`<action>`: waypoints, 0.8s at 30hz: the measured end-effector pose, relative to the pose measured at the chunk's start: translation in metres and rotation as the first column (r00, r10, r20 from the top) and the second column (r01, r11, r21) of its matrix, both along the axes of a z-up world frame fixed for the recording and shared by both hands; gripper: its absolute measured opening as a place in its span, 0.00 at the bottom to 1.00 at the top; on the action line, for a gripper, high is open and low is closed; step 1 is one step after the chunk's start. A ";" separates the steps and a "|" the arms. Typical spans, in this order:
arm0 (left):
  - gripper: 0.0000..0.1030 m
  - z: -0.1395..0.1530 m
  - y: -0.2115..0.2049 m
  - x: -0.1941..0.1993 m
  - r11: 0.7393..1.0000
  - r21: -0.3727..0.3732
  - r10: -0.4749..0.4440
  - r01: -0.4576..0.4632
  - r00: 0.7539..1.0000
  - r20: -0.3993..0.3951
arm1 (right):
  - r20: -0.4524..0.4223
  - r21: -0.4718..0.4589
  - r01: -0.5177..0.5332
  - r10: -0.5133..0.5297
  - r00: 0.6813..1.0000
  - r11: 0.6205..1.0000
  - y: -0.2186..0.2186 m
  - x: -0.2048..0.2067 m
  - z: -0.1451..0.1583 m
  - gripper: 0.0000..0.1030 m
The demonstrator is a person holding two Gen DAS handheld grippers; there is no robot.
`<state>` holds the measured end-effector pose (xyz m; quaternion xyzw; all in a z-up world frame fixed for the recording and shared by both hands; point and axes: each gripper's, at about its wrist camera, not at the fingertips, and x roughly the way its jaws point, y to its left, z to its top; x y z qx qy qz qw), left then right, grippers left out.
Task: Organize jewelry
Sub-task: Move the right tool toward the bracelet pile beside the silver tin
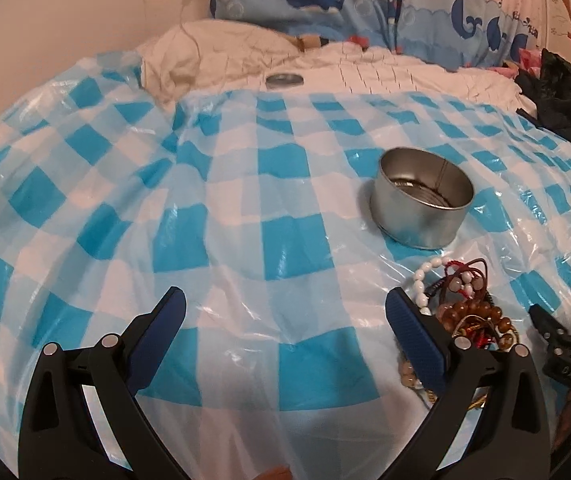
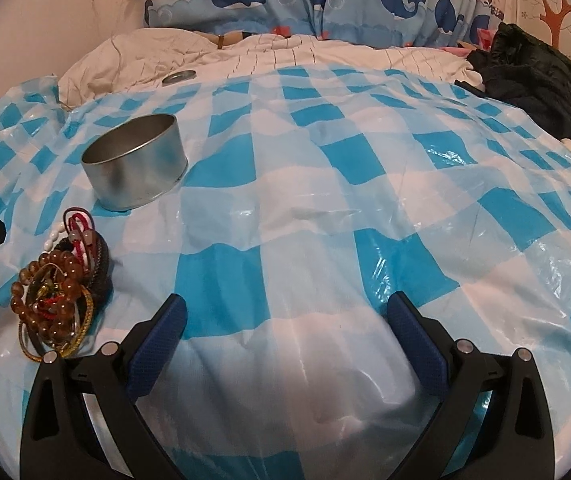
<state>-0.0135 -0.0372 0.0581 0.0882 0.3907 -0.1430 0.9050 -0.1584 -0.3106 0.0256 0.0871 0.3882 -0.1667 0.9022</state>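
Amber beads top the jewelry pile (image 2: 59,300), which lies just left of my right gripper (image 2: 285,320) and right of my left gripper (image 1: 285,314); the metal tin (image 1: 421,196) sits beyond it. I judge picking one loose strand cleanly works best, not the tangle. Both grippers hover low over the bed's checked plastic sheet (image 2: 325,184), fingers wide and empty.

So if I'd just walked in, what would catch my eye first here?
Probably the tangle of bead bracelets, amber, white and red, heaped on the blue-and-white checked plastic sheet. Just beyond it stands an open round metal tin, with what may be its lid farther back on the white bedding. Both the left gripper and right gripper are open and hold nothing.
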 end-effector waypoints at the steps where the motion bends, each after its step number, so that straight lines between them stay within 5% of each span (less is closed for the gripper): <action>1: 0.94 0.001 -0.002 0.000 1.000 -0.001 -0.007 0.007 1.000 -0.008 | -0.002 -0.002 0.001 -0.001 1.000 1.000 0.000 0.001 0.000 0.94; 9: 0.94 0.022 -0.015 -0.020 0.998 0.023 -0.064 0.063 0.997 0.045 | -0.006 -0.005 0.004 -0.004 1.000 1.000 0.001 0.003 0.000 0.94; 18: 0.94 0.012 -0.019 -0.016 0.998 0.061 -0.031 0.030 0.999 0.011 | -0.007 -0.002 0.005 -0.005 1.000 1.000 0.001 0.003 -0.001 0.94; 24: 0.94 0.007 -0.017 -0.010 1.000 0.020 -0.007 0.007 1.000 -0.021 | -0.007 -0.002 0.004 -0.004 1.000 1.000 0.001 0.003 -0.001 0.94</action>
